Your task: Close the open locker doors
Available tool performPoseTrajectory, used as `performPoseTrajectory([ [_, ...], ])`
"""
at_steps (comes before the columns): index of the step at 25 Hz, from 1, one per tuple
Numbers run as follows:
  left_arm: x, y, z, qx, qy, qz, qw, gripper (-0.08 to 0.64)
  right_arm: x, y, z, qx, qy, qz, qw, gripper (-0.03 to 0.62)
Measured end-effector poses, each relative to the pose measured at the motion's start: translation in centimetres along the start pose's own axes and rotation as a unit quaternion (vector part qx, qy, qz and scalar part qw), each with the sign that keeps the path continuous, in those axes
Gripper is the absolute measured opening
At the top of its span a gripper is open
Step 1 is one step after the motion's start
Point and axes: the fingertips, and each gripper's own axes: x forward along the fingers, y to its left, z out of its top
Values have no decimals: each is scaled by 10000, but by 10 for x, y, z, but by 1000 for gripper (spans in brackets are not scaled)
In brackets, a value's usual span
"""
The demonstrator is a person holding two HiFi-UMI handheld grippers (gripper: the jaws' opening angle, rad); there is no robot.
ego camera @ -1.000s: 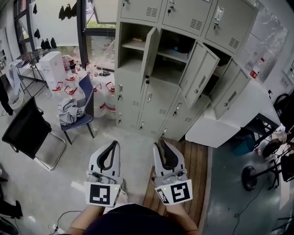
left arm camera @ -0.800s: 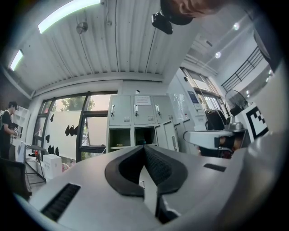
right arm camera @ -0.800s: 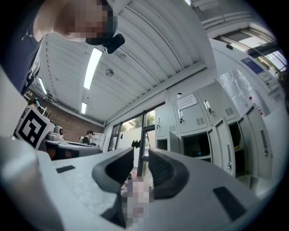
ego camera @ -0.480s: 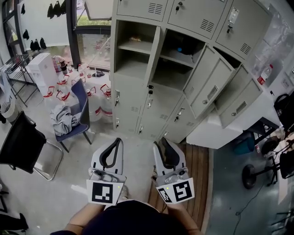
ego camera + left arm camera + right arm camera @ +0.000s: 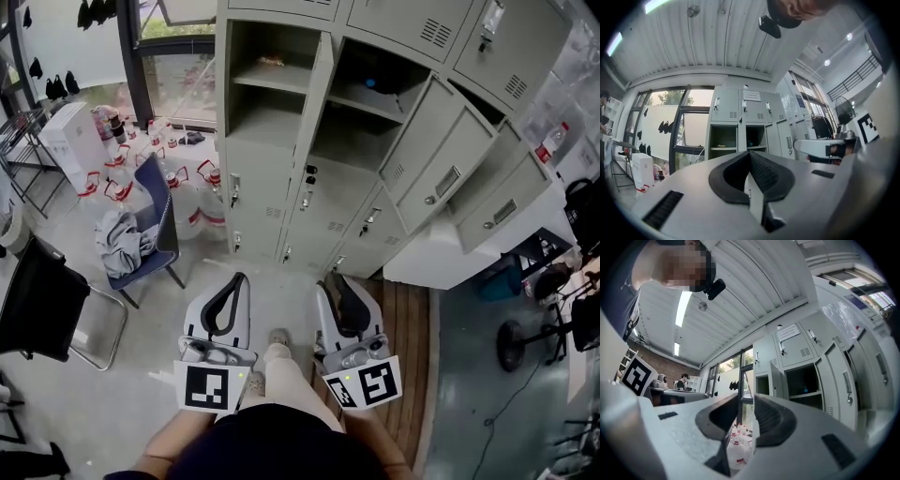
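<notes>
1. Grey plastic left gripper point(image 5: 238, 281), lined with black rubber, has its jaws brought together on nothing. A blunt closed tip should suit pushing a door, which needs no grasp.
2. Its twin, the right gripper point(image 5: 330, 287), shows a narrow gap between jaws that have just been opening. Nothing stands between them.
3. Both are held low and side by side ahead of the body, pointing toward the lockers but well apart from them. I judge this a carrying posture for the approach.
4. Ahead stands the tall grey steel locker bank point(image 5: 281, 202). Two upper compartments gape, with one thin door point(image 5: 315, 103) seen edge-on between them.
5. Further right, more grey doors point(image 5: 452, 159) hang angled outward on their hinges, none yet closed.
6. Left of the lockers, a blue chair point(image 5: 159, 225) draped with grey cloth sits off the direct path.
</notes>
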Motion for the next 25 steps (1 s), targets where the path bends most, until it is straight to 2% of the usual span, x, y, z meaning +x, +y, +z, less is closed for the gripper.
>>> performPoseTrajectory([
  [8,46,16,-8,-31,-48,-28,10000,0,48,-19,-11,22,-91,96,9999,87],
  [17,133,38,-2,-38,-193,-219,9996,0,129,-65,-18,-11,-161,189,9997,87],
  [25,199,56,-9,-85,-91,-259,9996,0,191,-105,-34,102,-80,340,9993,87],
])
